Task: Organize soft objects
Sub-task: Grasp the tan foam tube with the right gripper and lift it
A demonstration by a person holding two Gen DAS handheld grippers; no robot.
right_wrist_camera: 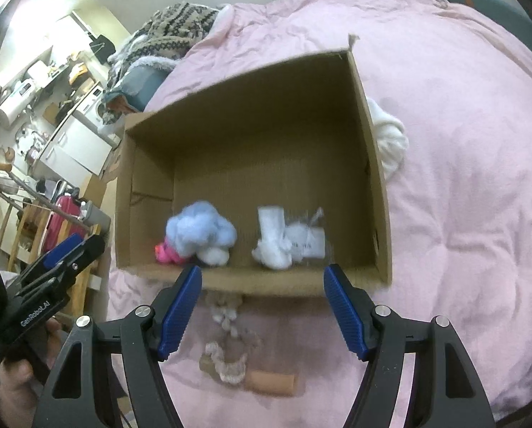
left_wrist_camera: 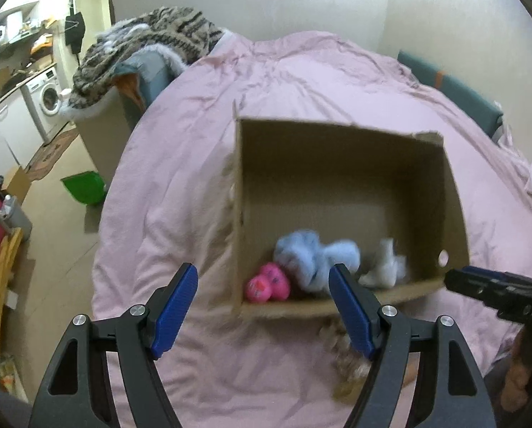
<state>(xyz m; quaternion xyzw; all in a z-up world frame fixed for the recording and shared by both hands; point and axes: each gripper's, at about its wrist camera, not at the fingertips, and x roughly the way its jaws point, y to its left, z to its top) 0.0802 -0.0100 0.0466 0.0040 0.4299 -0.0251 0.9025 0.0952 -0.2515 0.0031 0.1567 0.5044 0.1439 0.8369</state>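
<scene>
An open cardboard box (left_wrist_camera: 344, 157) (right_wrist_camera: 251, 107) lies on the pink bedcover. Inside near its front wall are a pink soft toy (left_wrist_camera: 266, 287) (right_wrist_camera: 166, 251), a light blue fluffy bundle (left_wrist_camera: 312, 256) (right_wrist_camera: 201, 233) and a white soft bundle with a clear bag (left_wrist_camera: 382, 264) (right_wrist_camera: 287, 242). A beige knitted cord (left_wrist_camera: 348, 360) (right_wrist_camera: 230, 353) and a tan roll (right_wrist_camera: 273, 383) lie on the cover in front of the box. A white yarn ball (right_wrist_camera: 389, 135) lies behind the box's right wall. My left gripper (left_wrist_camera: 264, 310) (right_wrist_camera: 62, 256) and right gripper (right_wrist_camera: 262, 306) (left_wrist_camera: 480, 281) are open and empty.
The pink bedcover (left_wrist_camera: 301, 71) (right_wrist_camera: 462, 178) spreads all around the box. A striped blanket pile (left_wrist_camera: 144, 46) lies at the far left of the bed. A green bin (left_wrist_camera: 82, 187), washing machine (left_wrist_camera: 48, 100) and cluttered kitchen shelves stand left of the bed.
</scene>
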